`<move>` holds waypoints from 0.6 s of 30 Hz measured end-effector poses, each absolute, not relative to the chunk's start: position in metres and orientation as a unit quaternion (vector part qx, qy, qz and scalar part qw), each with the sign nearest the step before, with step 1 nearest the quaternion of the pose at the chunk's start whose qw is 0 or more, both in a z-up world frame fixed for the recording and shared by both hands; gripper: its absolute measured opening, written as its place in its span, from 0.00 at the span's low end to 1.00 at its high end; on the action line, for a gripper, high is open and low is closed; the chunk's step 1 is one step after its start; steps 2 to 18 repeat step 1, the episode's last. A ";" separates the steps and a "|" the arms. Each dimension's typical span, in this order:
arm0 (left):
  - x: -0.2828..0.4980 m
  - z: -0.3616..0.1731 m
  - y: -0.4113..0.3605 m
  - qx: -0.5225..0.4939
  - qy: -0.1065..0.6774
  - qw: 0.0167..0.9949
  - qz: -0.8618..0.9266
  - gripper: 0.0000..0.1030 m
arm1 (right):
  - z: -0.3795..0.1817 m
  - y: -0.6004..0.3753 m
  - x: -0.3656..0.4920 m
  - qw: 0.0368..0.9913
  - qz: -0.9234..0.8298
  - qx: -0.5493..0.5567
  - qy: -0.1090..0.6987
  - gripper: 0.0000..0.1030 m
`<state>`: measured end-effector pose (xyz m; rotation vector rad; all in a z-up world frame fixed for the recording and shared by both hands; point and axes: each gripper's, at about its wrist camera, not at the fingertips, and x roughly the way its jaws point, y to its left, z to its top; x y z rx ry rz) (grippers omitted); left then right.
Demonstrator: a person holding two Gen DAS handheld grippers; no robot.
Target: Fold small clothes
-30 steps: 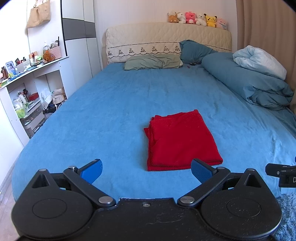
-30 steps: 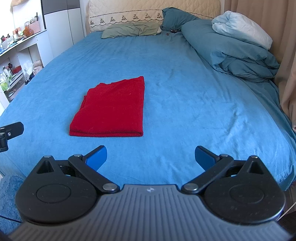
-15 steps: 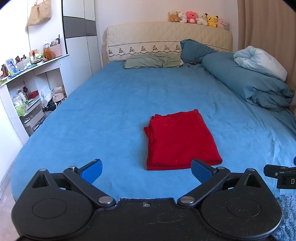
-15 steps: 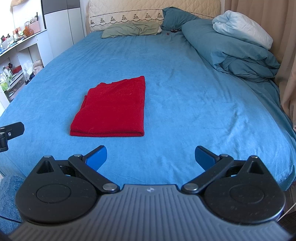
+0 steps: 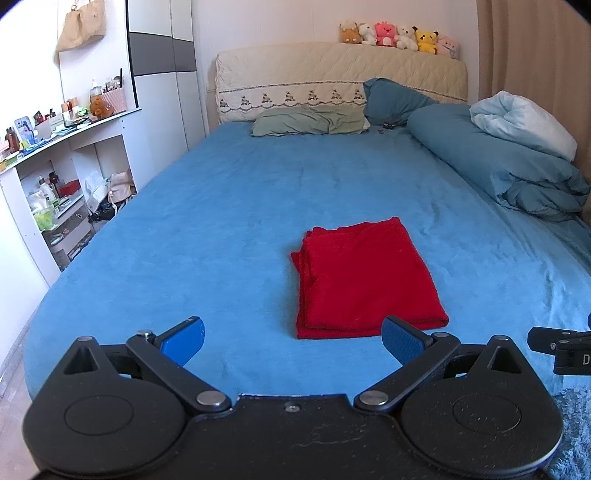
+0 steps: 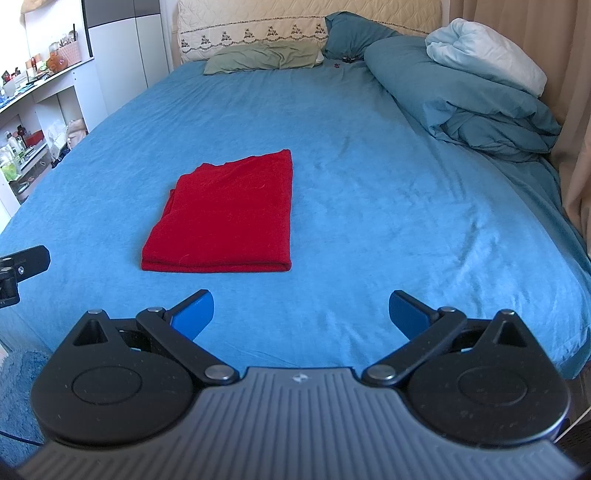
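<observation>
A red garment (image 5: 364,275) lies folded into a flat rectangle on the blue bed (image 5: 229,221). It also shows in the right wrist view (image 6: 225,214), left of centre. My left gripper (image 5: 293,338) is open and empty, held back near the bed's front edge, just short of the garment's near edge. My right gripper (image 6: 301,312) is open and empty, near the front edge, to the right of the garment and apart from it.
A rolled blue duvet (image 5: 509,170) with a pale blanket lies along the right side. Pillows (image 5: 310,122) and a headboard with plush toys (image 5: 399,35) are at the far end. White shelves with clutter (image 5: 55,177) stand left. A blue rug (image 6: 18,398) lies below.
The left wrist view has drifted slightly, so the garment sits a little higher in it. The garment lies still and both grippers stay open.
</observation>
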<state>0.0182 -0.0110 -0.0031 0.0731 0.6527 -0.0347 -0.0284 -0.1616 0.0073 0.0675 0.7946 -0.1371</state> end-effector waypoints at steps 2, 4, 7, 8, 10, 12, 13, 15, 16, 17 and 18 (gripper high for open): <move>0.019 -0.003 -0.010 0.035 0.322 0.946 -0.017 1.00 | 0.007 -0.162 -0.028 0.919 -0.067 0.033 0.387 1.00; 0.019 -0.003 -0.010 0.035 0.322 0.946 -0.017 1.00 | 0.007 -0.162 -0.028 0.919 -0.067 0.033 0.387 1.00; 0.019 -0.003 -0.010 0.035 0.322 0.946 -0.017 1.00 | 0.007 -0.162 -0.028 0.919 -0.067 0.033 0.387 1.00; 0.019 -0.003 -0.010 0.035 0.322 0.946 -0.017 1.00 | 0.007 -0.162 -0.028 0.919 -0.067 0.033 0.387 1.00; 0.019 -0.003 -0.010 0.035 0.322 0.946 -0.017 1.00 | 0.007 -0.162 -0.028 0.919 -0.067 0.033 0.387 1.00; 0.019 -0.003 -0.010 0.035 0.322 0.946 -0.017 1.00 | 0.007 -0.162 -0.028 0.919 -0.067 0.033 0.387 1.00; 0.019 -0.003 -0.010 0.035 0.322 0.946 -0.017 1.00 | 0.007 -0.162 -0.028 0.919 -0.067 0.033 0.387 1.00; 0.019 -0.003 -0.010 0.035 0.322 0.946 -0.017 1.00 | 0.007 -0.162 -0.028 0.919 -0.067 0.033 0.387 1.00; 0.019 -0.003 -0.010 0.035 0.322 0.946 -0.017 1.00 | 0.007 -0.162 -0.028 0.919 -0.067 0.033 0.387 1.00; 0.019 -0.003 -0.010 0.035 0.322 0.946 -0.017 1.00 | 0.007 -0.162 -0.028 0.919 -0.067 0.033 0.387 1.00; 0.019 -0.003 -0.010 0.035 0.322 0.946 -0.017 1.00 | 0.007 -0.162 -0.028 0.919 -0.067 0.033 0.387 1.00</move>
